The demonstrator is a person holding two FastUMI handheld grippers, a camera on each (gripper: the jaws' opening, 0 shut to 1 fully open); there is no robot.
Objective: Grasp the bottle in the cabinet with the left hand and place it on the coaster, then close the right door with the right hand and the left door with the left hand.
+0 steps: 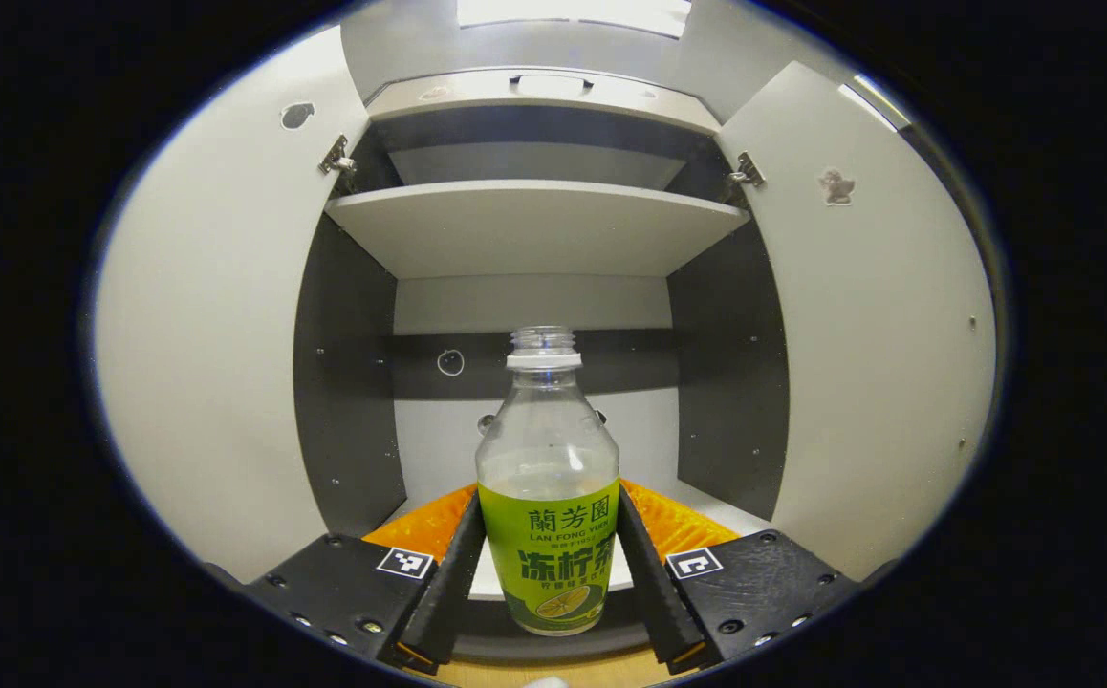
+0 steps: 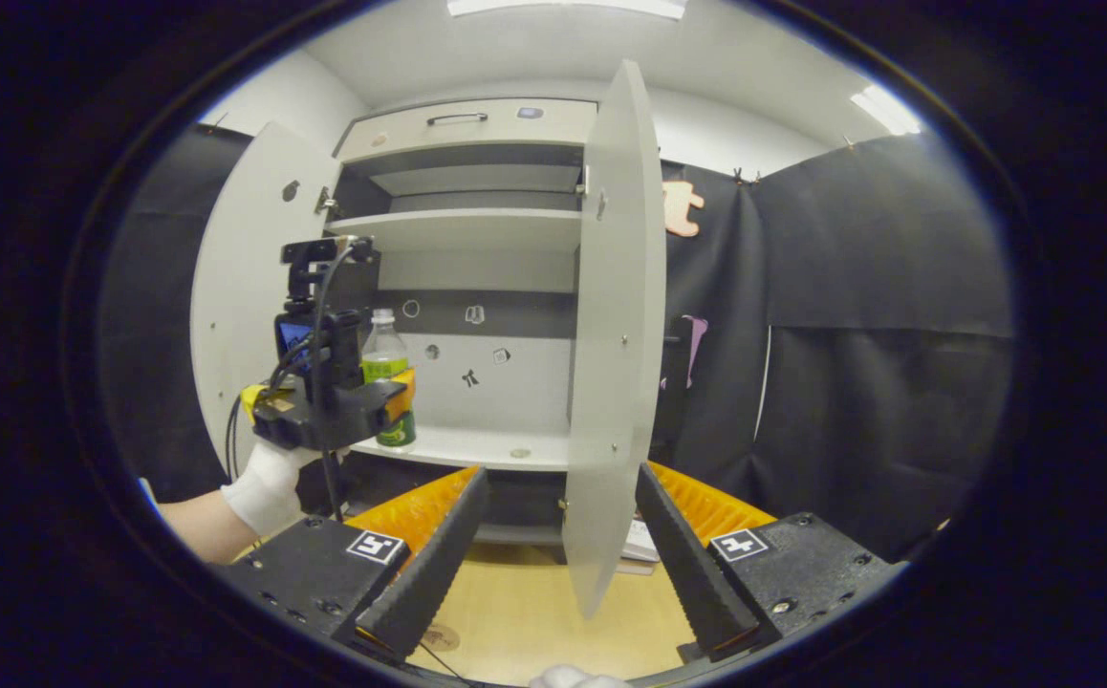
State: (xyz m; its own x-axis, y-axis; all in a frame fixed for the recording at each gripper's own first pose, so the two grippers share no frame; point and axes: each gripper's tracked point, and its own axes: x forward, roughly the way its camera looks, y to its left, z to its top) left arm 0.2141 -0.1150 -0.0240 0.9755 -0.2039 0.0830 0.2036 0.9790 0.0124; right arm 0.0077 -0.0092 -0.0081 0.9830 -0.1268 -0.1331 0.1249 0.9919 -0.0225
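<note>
walls: black cloth (image 2: 879, 287) | ceiling: white, strip light (image 2: 883, 110) | table: wood (image 2: 534, 612)

- A green label (image 1: 552, 559) wraps the lower half of the clear bottle (image 1: 548, 449); it carries a line of white characters, a small line of Latin letters beneath, large dark-green characters lower down and a citrus-slice picture at the foot
- A square black-and-white coded marker (image 1: 405, 563) sits on each jaw block of the left gripper (image 1: 549, 495); it holds a pattern, no words
- The right gripper (image 2: 561, 473) bears the same kind of coded squares (image 2: 377, 547)
- Small picture stickers (image 2: 474, 313) dot the cabinet's back wall (image 2: 515, 401); no lettering can be made out on them
</note>
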